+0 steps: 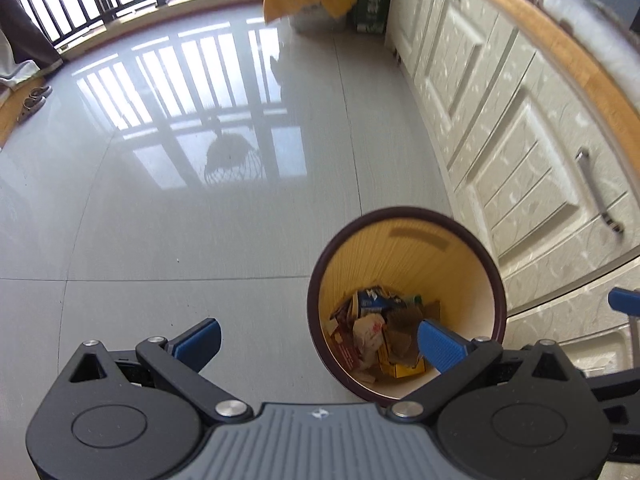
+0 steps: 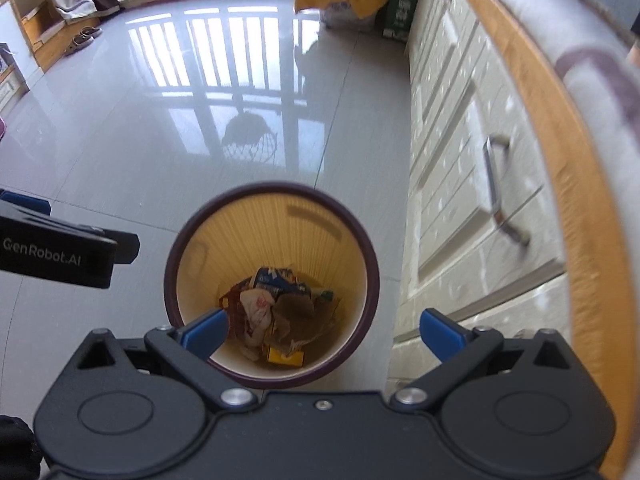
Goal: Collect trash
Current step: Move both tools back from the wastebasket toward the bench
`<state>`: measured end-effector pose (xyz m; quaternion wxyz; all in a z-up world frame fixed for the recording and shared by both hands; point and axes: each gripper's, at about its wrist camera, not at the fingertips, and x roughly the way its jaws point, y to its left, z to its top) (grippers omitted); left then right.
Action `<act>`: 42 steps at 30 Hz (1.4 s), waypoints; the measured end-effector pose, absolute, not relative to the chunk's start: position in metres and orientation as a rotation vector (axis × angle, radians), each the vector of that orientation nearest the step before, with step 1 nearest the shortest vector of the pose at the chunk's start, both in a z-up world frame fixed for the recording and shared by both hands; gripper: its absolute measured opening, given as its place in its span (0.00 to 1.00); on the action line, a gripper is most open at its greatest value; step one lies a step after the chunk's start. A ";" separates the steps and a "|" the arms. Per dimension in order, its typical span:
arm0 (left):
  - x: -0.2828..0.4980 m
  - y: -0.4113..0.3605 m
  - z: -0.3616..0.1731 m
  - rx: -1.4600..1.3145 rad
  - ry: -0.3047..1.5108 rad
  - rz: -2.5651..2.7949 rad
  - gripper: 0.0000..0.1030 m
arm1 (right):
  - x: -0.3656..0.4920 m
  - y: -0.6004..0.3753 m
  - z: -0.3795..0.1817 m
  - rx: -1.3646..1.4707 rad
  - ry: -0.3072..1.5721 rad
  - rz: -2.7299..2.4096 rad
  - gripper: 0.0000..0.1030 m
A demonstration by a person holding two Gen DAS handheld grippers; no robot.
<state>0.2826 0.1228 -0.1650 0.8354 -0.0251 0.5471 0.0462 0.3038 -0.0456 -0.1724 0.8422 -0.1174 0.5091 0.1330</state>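
One round bin (image 2: 370, 276) — crumpled trash (image 2: 276, 308) inside.

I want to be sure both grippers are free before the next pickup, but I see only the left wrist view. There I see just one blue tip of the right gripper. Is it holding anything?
Observer: No. The right gripper is open, with nothing between its fingers.
Operator: Where does it point?
Observer: Down at the bin, which sits near the middle of its view.
Operator: Does the bin touch the cabinet?
Observer: No. A strip of floor shows between it and the cabinet.
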 end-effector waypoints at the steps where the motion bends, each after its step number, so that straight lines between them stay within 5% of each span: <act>1: 0.280 0.126 -0.162 -0.059 1.149 0.101 1.00 | 0.302 -0.045 -0.166 -0.254 1.057 0.281 1.00; 15: 0.249 0.141 -0.092 -0.110 0.879 0.170 1.00 | 0.284 -0.063 -0.078 -0.201 0.769 0.215 1.00; 42: 0.229 0.000 -0.006 -0.129 0.411 -0.141 1.00 | 0.258 -0.240 0.005 -0.129 0.392 -0.208 1.00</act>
